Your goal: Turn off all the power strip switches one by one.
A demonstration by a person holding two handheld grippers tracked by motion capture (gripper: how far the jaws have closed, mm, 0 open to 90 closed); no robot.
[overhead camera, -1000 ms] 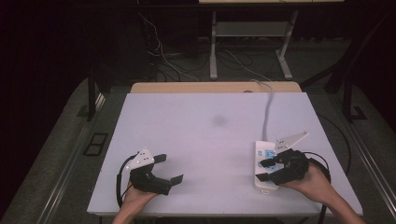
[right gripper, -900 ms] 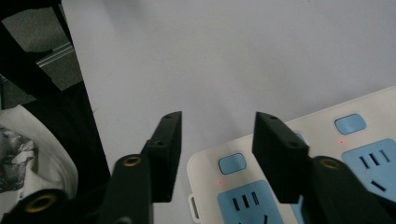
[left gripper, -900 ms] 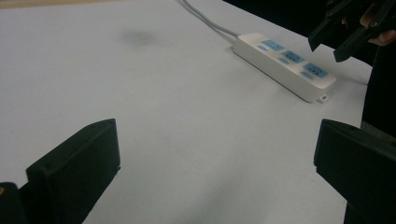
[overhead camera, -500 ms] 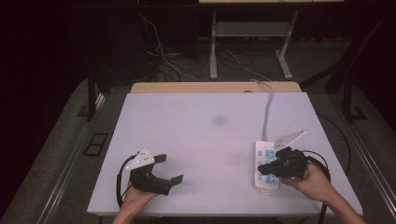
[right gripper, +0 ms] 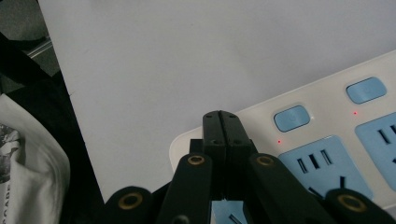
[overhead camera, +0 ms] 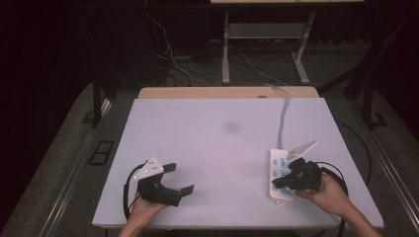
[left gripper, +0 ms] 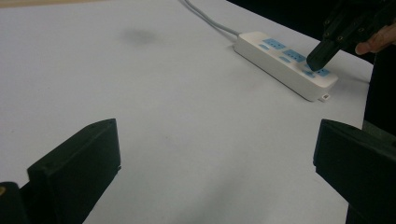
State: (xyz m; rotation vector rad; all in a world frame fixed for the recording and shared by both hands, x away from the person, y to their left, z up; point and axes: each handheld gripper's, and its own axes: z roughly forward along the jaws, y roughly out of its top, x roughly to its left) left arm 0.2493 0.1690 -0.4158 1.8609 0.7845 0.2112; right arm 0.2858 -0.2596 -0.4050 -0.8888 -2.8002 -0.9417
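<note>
while our right tongs, pressed together, are touching the power strip at the desk's five o'clock, pushing a switch, our left tongs are idling spread; remaining switches look untouched.

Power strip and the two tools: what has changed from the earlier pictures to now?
The right tool has just been closing its jaws: a second ago they stood open over the near end of the power strip, now they meet, tips on the strip's top with nothing between them. The hand barely shifted. The left tool stayed open in the same place, and the strip and its cable did not move.
</note>
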